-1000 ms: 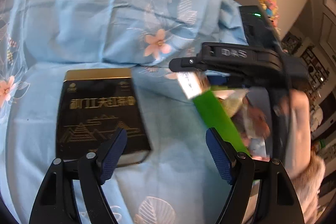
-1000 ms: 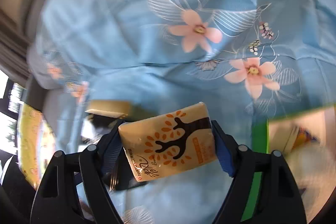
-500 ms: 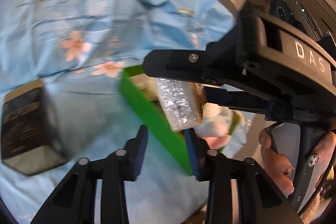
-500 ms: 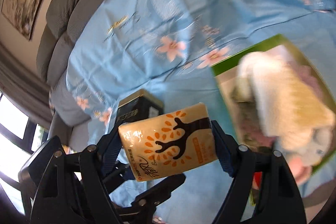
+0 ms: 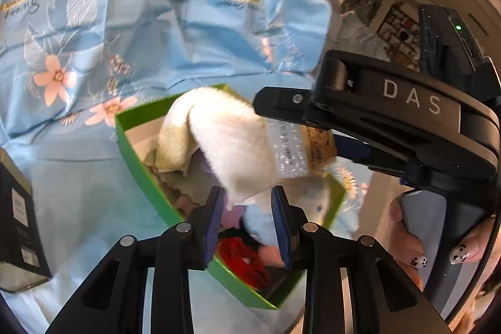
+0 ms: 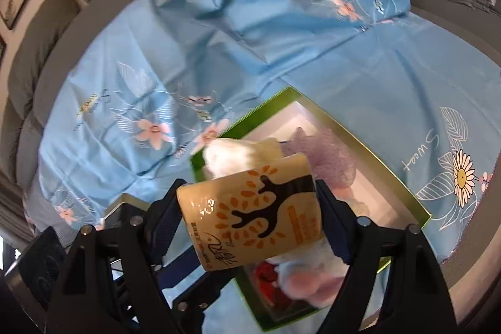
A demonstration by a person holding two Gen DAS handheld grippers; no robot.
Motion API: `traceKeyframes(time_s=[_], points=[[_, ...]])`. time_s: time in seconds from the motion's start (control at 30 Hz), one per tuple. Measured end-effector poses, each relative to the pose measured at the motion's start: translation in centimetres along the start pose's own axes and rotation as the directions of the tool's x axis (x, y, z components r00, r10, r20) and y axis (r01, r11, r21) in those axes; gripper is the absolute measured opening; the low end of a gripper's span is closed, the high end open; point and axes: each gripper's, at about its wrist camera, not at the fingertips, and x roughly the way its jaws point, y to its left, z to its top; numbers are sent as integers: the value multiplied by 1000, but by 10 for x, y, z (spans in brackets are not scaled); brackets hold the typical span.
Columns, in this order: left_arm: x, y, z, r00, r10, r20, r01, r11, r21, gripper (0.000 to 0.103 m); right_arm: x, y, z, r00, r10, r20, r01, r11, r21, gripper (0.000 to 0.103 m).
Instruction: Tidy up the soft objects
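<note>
I have the right gripper point(image 6: 250, 205) clamped across the short sides of the tissue pack point(image 6: 250, 208), its 2 pads squeezing the soft wrapper so the printed face points up at the camera, and I am holding it in the air above the green box point(image 6: 400, 187) because that is where I judge the soft things belong. The box sits open on the blue floral sheet point(image 6: 219, 36), already crowded with a cream plush towel point(image 5: 219, 133), a purple mesh puff point(image 6: 328, 152), something red and a pale pink and blue toy I cannot identify more closely. My left gripper point(image 5: 247, 208) hovers over the box's near end with its jaws narrowed but not closed, with nothing between them as far as I can tell; I read that as standing by to steady or tuck the pile. A dark carton point(image 5: 15, 224) stands apart on the sheet, outside the box. Free space looks scarce, so lowering the pack onto the heap seems likeliest.
</note>
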Motion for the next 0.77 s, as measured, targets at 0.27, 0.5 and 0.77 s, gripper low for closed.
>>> traceKeyframes(time_s=[0.27, 0.5, 0.77], points=[[-1, 16, -10, 999, 40, -22, -42, 998, -54, 75, 23, -9, -2, 999, 3, -35, -3, 1000, 1, 98], [-24, 18, -13, 997, 75, -10, -75, 996, -57, 79, -7, 1, -9, 1000, 10, 30, -9, 1000, -19, 102], [-56, 14, -20, 997, 67, 35, -65, 997, -49, 80, -57, 3, -36, 977, -114, 181, 117, 993, -6, 102]])
